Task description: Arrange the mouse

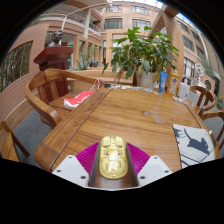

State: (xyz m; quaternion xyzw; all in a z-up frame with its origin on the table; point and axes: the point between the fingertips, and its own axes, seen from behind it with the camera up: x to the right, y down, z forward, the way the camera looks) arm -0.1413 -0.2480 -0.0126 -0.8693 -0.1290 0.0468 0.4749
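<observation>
Gripper view: fingers (113, 170) clamp a glossy gold, rounded mouse (113, 157).

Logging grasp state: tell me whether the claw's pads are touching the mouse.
Touching. The gripper view shows the gold mouse between the claw's magenta pads, both pressed against its sides with no visible gap, above the wooden table.

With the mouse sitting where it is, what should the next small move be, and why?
Probably carry it forward and set it down on the mat. The mouse sits between the pads of the hand-held gripper, seemingly gripped, at the table's near edge, while the mat lies ahead to the right, bare.
</observation>
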